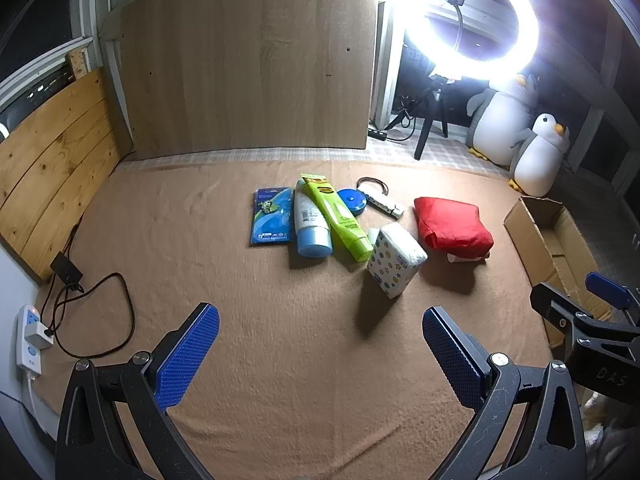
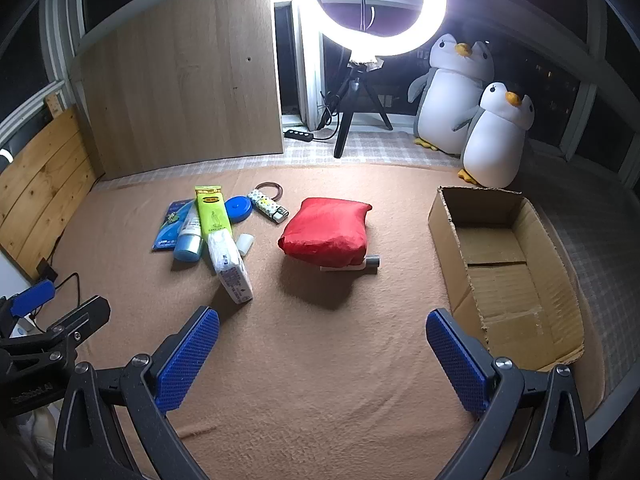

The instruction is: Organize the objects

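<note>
On a tan blanket (image 1: 280, 340) lies a cluster: a blue packet (image 1: 271, 216), a white tube with a blue cap (image 1: 311, 222), a green tube (image 1: 338, 216), a blue round case (image 1: 351, 201), a patterned lighter (image 1: 382, 201), a tissue pack (image 1: 396, 260) and a red pouch (image 1: 454, 222). An open cardboard box (image 2: 508, 272) stands to the right. My left gripper (image 1: 320, 354) hovers open, short of the cluster, nothing between its fingers. My right gripper (image 2: 322, 356) is open too, between the red pouch (image 2: 326, 232) and the box.
A ring light (image 2: 380, 8) on a tripod and two plush penguins (image 2: 472, 120) stand at the back. A wooden board (image 1: 248, 64) leans behind. A power strip (image 1: 30, 338) and cables (image 1: 100, 312) lie at the left. A hair tie (image 2: 270, 189) and a small white cap (image 2: 245, 243) sit by the cluster.
</note>
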Tool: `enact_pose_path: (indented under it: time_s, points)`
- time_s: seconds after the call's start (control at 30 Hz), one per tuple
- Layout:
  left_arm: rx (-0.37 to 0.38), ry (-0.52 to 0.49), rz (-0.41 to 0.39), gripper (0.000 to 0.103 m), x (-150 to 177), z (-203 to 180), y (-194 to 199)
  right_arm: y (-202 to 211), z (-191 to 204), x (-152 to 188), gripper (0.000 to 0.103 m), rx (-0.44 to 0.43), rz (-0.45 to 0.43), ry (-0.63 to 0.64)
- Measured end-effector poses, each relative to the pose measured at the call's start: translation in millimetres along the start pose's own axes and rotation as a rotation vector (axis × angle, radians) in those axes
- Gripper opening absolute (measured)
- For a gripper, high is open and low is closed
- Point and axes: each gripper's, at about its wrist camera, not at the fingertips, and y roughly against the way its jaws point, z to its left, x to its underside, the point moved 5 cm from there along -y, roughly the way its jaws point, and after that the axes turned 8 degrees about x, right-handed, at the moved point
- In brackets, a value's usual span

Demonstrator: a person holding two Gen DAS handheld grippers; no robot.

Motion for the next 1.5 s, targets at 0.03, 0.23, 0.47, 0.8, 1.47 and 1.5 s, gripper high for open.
enact_pose_path:
  time_s: [0.03, 0.23, 0.47, 0.8, 1.47, 1.5]
  points:
    - [0.000, -0.001, 0.000, 0.103, 0, 0, 0, 0, 0, 0, 0.103, 0.000, 0.002, 0.000]
    - [0.003, -0.004, 0.001, 0.103, 0, -2, 1, -1, 0, 0, 0.103, -0.002, 0.009, -0.004]
    - [0.003, -0.006, 0.001, 0.103, -1, -4, 0, -2, -1, -1, 0.103, -0.003, 0.016, -0.009]
    - [0.003, -0.007, 0.001, 0.103, 0, -5, -1, -4, -1, 0, 0.103, -0.007, 0.025, -0.015]
    - [0.003, -0.011, 0.005, 0.103, -5, -9, -8, -10, -5, 0, 0.103, -0.014, 0.046, -0.034]
    - [0.002, -0.011, 0.006, 0.103, -6, -8, -9, -10, -6, 0, 0.103, -0.014, 0.046, -0.034]
